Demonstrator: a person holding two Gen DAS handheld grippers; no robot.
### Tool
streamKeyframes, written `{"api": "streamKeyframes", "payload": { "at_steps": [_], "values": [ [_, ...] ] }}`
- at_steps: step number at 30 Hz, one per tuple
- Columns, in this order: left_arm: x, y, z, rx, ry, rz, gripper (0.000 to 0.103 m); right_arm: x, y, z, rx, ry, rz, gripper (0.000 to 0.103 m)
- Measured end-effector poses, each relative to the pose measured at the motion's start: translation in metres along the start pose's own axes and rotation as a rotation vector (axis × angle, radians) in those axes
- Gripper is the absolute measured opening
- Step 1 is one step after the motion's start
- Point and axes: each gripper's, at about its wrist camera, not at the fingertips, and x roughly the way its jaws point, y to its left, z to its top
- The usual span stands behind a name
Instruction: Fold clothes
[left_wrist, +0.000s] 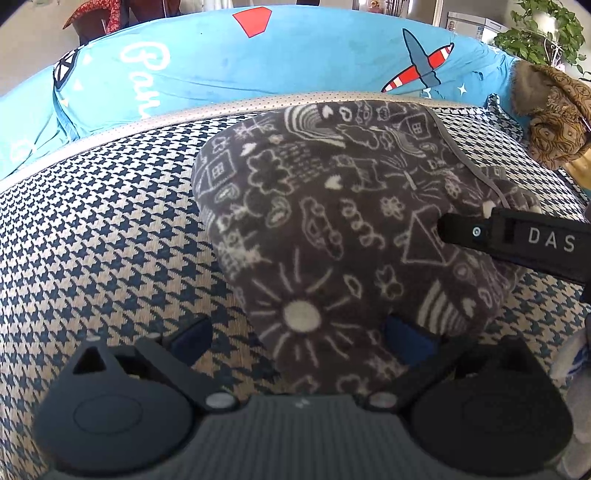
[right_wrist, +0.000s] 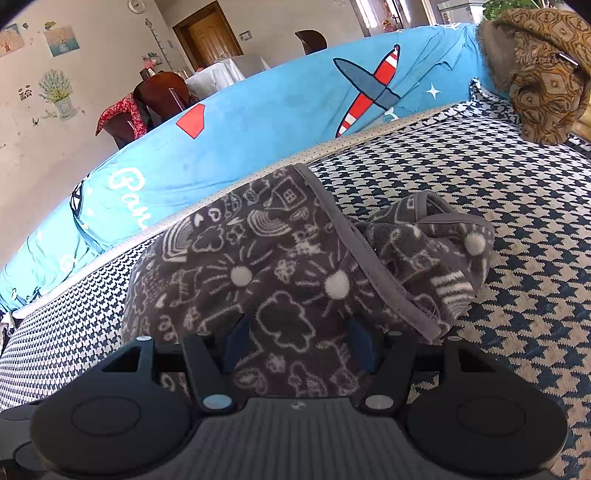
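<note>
2 grippers are at the grey doodle-print garment (left_wrist: 332, 221), which lies folded into a bundle on the houndstooth sofa seat (left_wrist: 110, 240), in front of the blue airplane-print cover (left_wrist: 295, 55). Left gripper (left_wrist: 299, 332) – fingers wide, holding nothing. Right gripper (right_wrist: 299, 343) – fingers wide, straddling the cloth, not clamped. Risk: the loose bunched flap (right_wrist: 436, 243) at the right edge may spill out if only the top layer is pinched.

The right hand-held gripper (right_wrist: 301, 341) straddles the grey doodle-print garment (right_wrist: 280, 266), jaws apart.
</note>
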Motion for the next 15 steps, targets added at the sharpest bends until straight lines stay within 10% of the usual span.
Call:
{"api": "streamKeyframes", "payload": {
  "at_steps": [15],
  "values": [
    [0.0013, -0.004, -0.0003, 0.015, -0.008, 0.019, 0.103, -0.0004, -0.0019, 0.0015, 0.023, 0.004, 0.011, 0.063]
  ]
}}
